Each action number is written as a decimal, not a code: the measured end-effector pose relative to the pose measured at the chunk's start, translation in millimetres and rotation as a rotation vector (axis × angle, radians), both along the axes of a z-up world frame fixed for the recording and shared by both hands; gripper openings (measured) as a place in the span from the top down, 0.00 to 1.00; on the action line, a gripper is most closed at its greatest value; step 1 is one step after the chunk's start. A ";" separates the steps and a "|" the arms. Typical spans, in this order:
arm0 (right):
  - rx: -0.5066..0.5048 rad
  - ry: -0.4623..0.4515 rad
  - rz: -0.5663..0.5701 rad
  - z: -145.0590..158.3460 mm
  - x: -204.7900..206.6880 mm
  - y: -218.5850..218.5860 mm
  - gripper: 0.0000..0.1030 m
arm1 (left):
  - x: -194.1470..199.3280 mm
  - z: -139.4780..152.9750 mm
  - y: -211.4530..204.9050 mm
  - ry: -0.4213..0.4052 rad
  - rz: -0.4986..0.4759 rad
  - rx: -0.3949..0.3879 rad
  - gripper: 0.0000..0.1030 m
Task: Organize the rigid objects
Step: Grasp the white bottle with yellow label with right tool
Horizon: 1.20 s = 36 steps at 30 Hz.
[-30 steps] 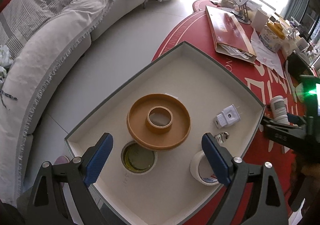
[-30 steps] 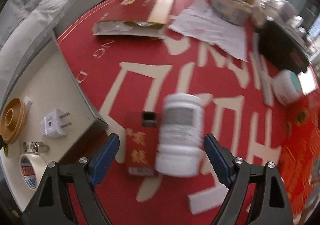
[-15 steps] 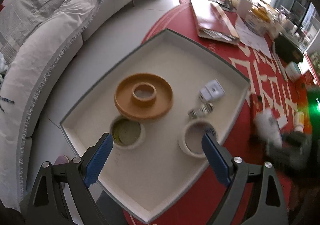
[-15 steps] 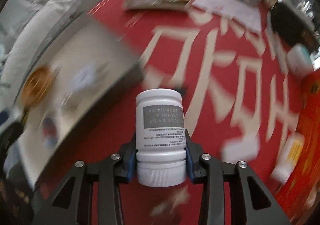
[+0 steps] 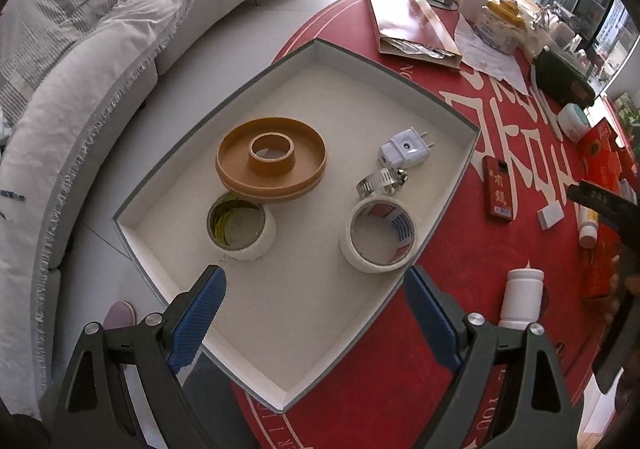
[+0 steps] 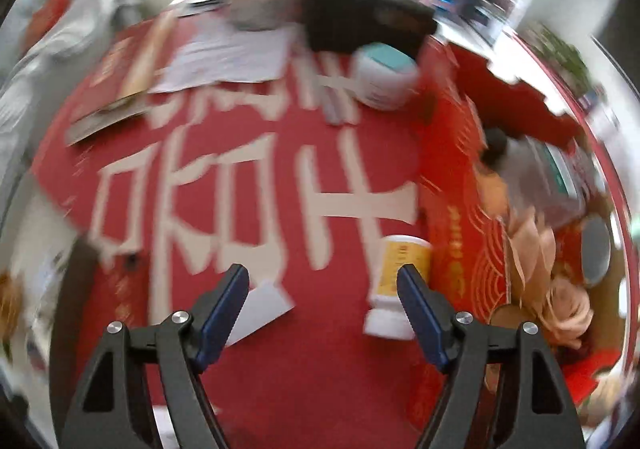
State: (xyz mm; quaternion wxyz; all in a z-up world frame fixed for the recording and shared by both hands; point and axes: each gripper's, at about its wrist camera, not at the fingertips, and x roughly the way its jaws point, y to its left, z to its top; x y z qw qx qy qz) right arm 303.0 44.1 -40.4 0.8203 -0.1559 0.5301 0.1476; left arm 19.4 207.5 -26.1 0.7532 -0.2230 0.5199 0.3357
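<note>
The left gripper is spread wide over the white tray, holding nothing. The right gripper gapes too, low in a blurry frame, maybe near a yellow bottle

White bottle upright on red tablecloth, just beside tray

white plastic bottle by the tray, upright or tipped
Upright: the white bottle stands cap-down on the red tablecloth, outside the tray.
</note>
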 end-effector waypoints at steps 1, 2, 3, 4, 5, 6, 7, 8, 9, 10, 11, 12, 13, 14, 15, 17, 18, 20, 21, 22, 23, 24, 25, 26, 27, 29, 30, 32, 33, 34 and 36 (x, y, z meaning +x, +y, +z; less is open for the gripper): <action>-0.001 0.004 -0.036 -3.3 2.2 -5.6 0.23 | -0.4 -0.5 -0.7 0.004 -0.003 -0.001 0.10; -0.011 -0.028 -0.051 -6.2 -3.6 -0.4 0.23 | -0.9 -0.9 -1.3 0.007 -0.004 -0.002 0.10; -0.012 -0.037 -0.073 -9.2 -3.3 0.5 0.19 | -0.7 -1.5 -1.5 0.011 -0.004 -0.003 0.10; -0.011 -0.037 -0.078 -11.5 -3.9 2.1 0.14 | -0.5 -1.9 -1.6 0.015 -0.005 -0.004 0.10; 0.023 -0.012 -0.080 -13.9 -3.5 7.0 0.03 | -0.4 -1.8 -1.6 0.018 -0.005 -0.004 0.10; 0.078 0.012 -0.062 -12.3 -5.2 12.3 0.02 | -0.5 -1.2 -1.7 0.022 -0.007 -0.001 0.10; 0.218 0.107 0.001 -9.5 -7.1 21.8 0.03 | -0.1 -0.8 -1.9 0.026 -0.008 0.004 0.10; 0.284 0.152 0.037 -7.0 -9.0 25.7 0.03 | 0.0 -0.1 -2.1 0.030 -0.009 0.009 0.10; 0.297 0.132 0.064 1.5 -16.9 27.9 0.03 | 0.0 1.2 -2.2 0.035 -0.011 0.015 0.10; 0.251 0.035 0.085 13.3 -24.1 30.4 0.03 | -0.1 1.8 -2.1 0.035 -0.015 0.020 0.10; 0.217 -0.024 0.100 18.9 -27.4 33.2 0.03 | -0.4 2.7 -1.9 0.036 -0.015 0.023 0.10; 0.182 -0.071 0.121 22.5 -27.1 33.2 0.03 | -0.7 3.0 -2.0 0.039 -0.015 0.025 0.10; 0.154 -0.078 0.121 21.7 -25.6 32.7 0.03 | -0.9 3.3 -2.3 0.040 -0.014 0.025 0.10; 0.127 -0.084 0.106 19.9 -22.3 30.7 0.03 | -1.2 3.6 -2.7 0.039 -0.012 0.024 0.10; 0.112 -0.085 0.075 16.2 -14.1 21.4 0.03 | -1.3 3.5 -3.1 0.039 -0.010 0.022 0.10; 0.153 -0.023 0.049 6.9 -5.7 18.7 0.03 | -0.4 1.6 -4.0 0.044 -0.011 0.013 0.10; 0.177 0.033 0.046 -2.7 2.0 14.9 0.03 | 0.3 0.4 -5.2 0.049 -0.014 0.010 0.10; 0.196 0.144 0.047 -23.5 12.9 18.1 0.07 | 1.0 0.3 -8.2 0.052 -0.021 0.013 0.10; 0.202 0.186 0.058 -33.4 13.7 17.8 0.22 | 0.7 0.3 -9.4 0.054 -0.023 0.015 0.10; 0.193 0.173 0.070 -34.4 11.0 18.0 0.30 | 0.3 0.1 -10.3 0.055 -0.024 0.013 0.10; 0.186 0.162 0.096 -32.3 5.4 20.0 0.36 | 0.1 -0.3 -10.8 0.054 -0.025 0.010 0.10; 0.158 0.146 0.111 -30.0 -0.8 21.2 0.54 | 0.0 -0.9 -11.4 0.055 -0.027 0.008 0.10; 0.131 0.139 0.132 -29.7 -7.5 20.7 0.64 | 0.0 -0.7 -11.9 0.056 -0.030 0.009 0.10; 0.140 0.154 0.140 -29.1 -14.7 19.0 0.64 | -0.4 -0.1 -12.8 0.053 -0.033 0.011 0.10; 0.155 0.174 0.145 -29.8 -16.5 16.2 0.64 | -1.1 1.0 -14.2 0.049 -0.035 0.014 0.10; 0.164 0.211 0.179 -30.0 -32.6 7.4 0.64 | -2.3 1.9 -17.8 0.041 -0.040 0.012 0.10; 0.159 0.224 0.209 -30.3 -46.6 1.0 0.64 | -2.6 2.1 -20.0 0.039 -0.048 0.010 0.10; 0.156 0.248 0.248 -30.8 -69.2 -6.1 0.64 | -1.6 1.6 -27.1 0.039 -0.070 0.006 0.10; 0.150 0.260 0.274 -31.0 -84.7 -13.8 0.64 | -0.2 1.0 -31.6 0.038 -0.087 0.001 0.10; 0.149 0.274 0.292 -31.5 -97.5 -21.2 0.64 | 1.8 0.5 -36.9 0.038 -0.104 -0.005 0.10; 0.177 0.307 0.294 -30.3 -112.6 -35.3 0.64 | 7.7 0.5 -49.5 0.027 -0.144 -0.017 0.10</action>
